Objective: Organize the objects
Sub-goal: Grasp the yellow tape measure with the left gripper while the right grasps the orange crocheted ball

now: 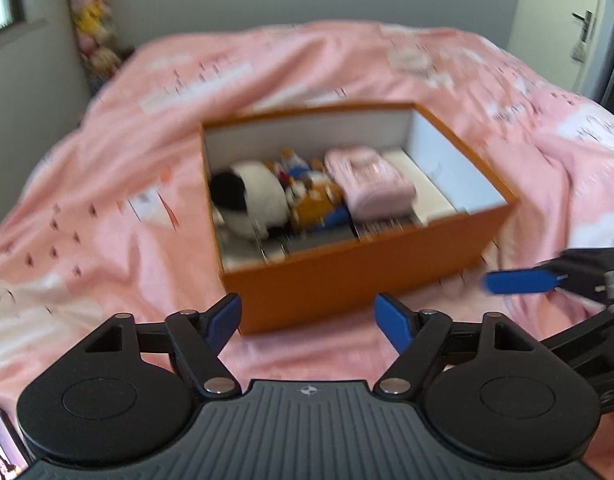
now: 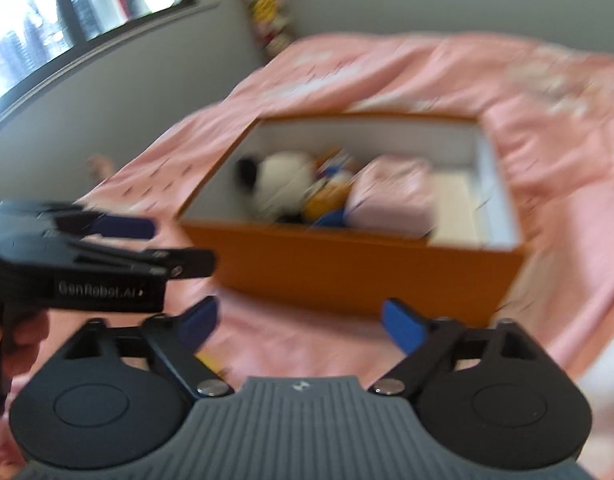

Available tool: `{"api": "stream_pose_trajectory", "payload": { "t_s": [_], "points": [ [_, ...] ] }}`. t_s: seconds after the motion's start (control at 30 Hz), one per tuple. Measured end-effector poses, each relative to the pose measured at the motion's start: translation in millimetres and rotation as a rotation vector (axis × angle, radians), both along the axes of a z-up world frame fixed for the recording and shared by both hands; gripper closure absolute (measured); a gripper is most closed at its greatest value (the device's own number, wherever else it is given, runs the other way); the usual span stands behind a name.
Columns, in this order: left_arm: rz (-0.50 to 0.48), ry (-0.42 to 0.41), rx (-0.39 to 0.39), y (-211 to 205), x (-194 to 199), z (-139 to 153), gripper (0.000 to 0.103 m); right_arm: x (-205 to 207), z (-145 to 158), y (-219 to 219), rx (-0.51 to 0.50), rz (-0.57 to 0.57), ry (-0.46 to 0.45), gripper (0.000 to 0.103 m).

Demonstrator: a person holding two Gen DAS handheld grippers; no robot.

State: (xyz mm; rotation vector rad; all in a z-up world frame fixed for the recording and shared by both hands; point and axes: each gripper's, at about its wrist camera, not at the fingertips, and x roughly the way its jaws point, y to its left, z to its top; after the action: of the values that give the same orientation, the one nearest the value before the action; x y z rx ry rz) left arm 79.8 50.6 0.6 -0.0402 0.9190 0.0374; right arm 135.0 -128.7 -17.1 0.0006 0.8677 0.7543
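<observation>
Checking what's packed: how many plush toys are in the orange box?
2 visible: a black-and-white plush toy at the left end of the orange cardboard box, and a yellow-and-blue plush toy beside it. Others may be hidden.

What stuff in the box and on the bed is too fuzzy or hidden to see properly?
- Small colourful toys between the black-and-white plush and pink bundle: blurred in both views, so what they are is unclear.
- Orange box floor: the near wall hides its front part in both views.
- Soft toys hanging by the wall: blurred, uncountable.
- Pink bedspread print: smeared in the right wrist view.
</observation>
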Motion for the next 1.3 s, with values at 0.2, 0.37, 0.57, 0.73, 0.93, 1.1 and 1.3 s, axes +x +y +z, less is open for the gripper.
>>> {"api": "stream_pose_trajectory", "payload": {
  "t_s": [0.2, 0.37, 0.57, 0.73, 0.93, 1.1, 1.3],
  "points": [
    [0.035, 0.155, -0.072, 16.3, -11.4, -31.3, 0.025, -16.7, -28.1, 30.9, -0.056, 0.153, 0.123, 0.026],
    [0.064, 0.251, -0.139, 26.1, -23.4, -57.2, 0.028, -29.0, -46.7, 50.1, -0.104, 0.237, 0.185, 0.033],
    [0.066, 0.261, -0.111, 27.6, -25.4, -67.4, 0.028, -40.2, -65.8, 67.7, -0.16, 0.309, 0.231, 0.041],
    [0.027, 0.282, -0.105, 21.9, -23.6, -76.1, 0.028, -40.8, -84.1, 76.5, -0.188, 0.326, 0.273, 0.053],
    [0.017, 0.306, -0.11, 19.3, -20.8, -87.1, 0.023, -35.9, -83.3, 69.1, -0.165, 0.299, 0.303, 0.059],
    [0.015, 0.307, -0.11, 16.5, -16.6, -96.0, 0.023, -28.1, -76.2, 53.0, -0.195, 0.233, 0.288, 0.059],
    [0.011, 0.317, -0.109, 16.5, -14.9, -107.6, 0.038, -16.9, -68.1, 32.6, -0.227, 0.142, 0.226, 0.059]
  ]
}}
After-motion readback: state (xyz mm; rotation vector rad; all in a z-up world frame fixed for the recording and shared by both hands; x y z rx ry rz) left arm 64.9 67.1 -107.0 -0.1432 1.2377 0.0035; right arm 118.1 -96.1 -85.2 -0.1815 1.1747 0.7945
